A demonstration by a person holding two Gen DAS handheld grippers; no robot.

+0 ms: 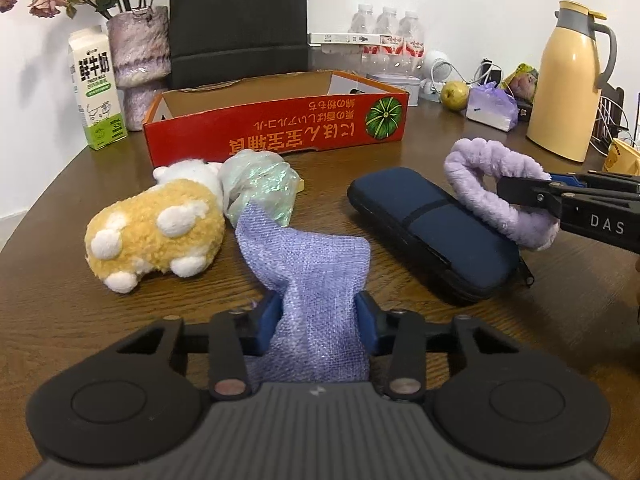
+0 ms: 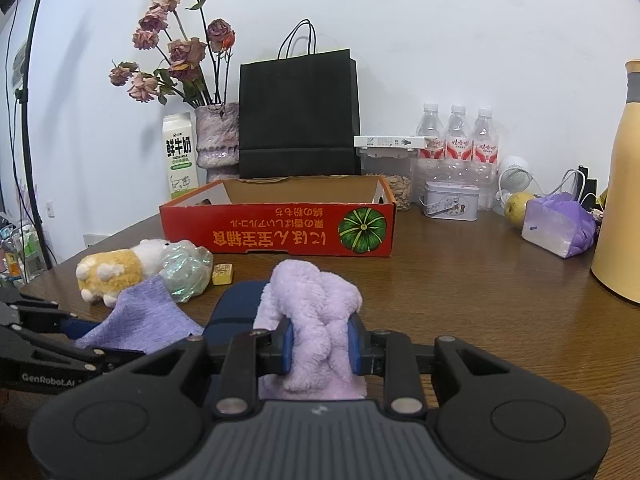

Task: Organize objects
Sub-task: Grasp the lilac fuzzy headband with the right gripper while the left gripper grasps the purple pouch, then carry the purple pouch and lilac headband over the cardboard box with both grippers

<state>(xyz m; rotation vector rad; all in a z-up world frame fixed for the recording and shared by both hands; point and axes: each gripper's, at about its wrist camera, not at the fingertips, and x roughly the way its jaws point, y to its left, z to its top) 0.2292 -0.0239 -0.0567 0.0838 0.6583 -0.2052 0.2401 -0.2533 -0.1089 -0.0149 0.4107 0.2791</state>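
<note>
My left gripper (image 1: 319, 312) is shut on a purple woven cloth (image 1: 308, 260), whose far end rests on the wooden table (image 1: 60, 280). A yellow-and-white plush toy (image 1: 156, 232) and a shiny crumpled plastic bag (image 1: 260, 188) lie just beyond it on the left. My right gripper (image 2: 320, 346) is shut on a fluffy lilac band (image 2: 316, 300), held above a navy zip case (image 1: 432, 232). That band (image 1: 480, 184) shows at the right of the left wrist view. Behind everything stands an open red cardboard box (image 2: 276, 228). A small yellow cube (image 2: 222, 273) lies in front of the box.
Along the back stand a milk carton (image 1: 96, 92), a vase of dried roses (image 1: 138, 56), a black paper bag (image 2: 298, 120), water bottles (image 2: 456, 136) and a tin (image 2: 452, 202). A tall yellow jug (image 1: 568, 84), a pear (image 1: 455, 95) and a purple bag (image 2: 560, 228) crowd the right.
</note>
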